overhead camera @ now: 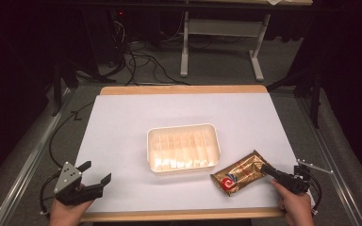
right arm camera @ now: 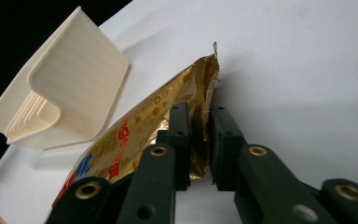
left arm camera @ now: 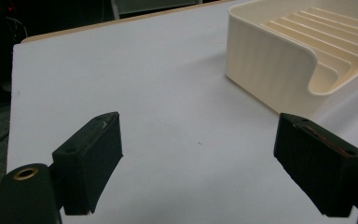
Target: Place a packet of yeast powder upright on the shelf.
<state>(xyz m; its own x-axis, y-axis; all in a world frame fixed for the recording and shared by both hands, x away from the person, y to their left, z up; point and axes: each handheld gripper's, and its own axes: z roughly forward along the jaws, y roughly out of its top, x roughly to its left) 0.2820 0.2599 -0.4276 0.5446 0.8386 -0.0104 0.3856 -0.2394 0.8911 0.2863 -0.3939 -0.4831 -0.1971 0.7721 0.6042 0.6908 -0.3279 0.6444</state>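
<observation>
Hidden or cut off: the near end of the gold snack packet (right arm camera: 135, 140) runs behind the right gripper's (right arm camera: 199, 116) jaws and out of the bottom of the right gripper view; its printing is too small to read in the high view.
Hard to make out: the surroundings beyond the table (overhead camera: 122, 122) are dark — only cables and a white frame on the floor can be told.
Packet, look: shiny gold foil, crinkled, with a red-and-white round mark (overhead camera: 226, 182) at its near end and red and blue lettering along one face; the far edge is a flat crimped seal.
Packet, place: on the white table top, near the front right corner, lying aslant just beside the cream tray's (overhead camera: 183, 148) right front corner — whether the two touch cannot be told.
Right gripper: jaws pinched on the packet's edge, the foil squeezed between the pads.
Left gripper (overhead camera: 94, 173): jaws spread wide, nothing between them, held over the front left of the table, well apart from the packet.
Tray: cream plastic, ribbed floor, rounded corners, at mid-table.
</observation>
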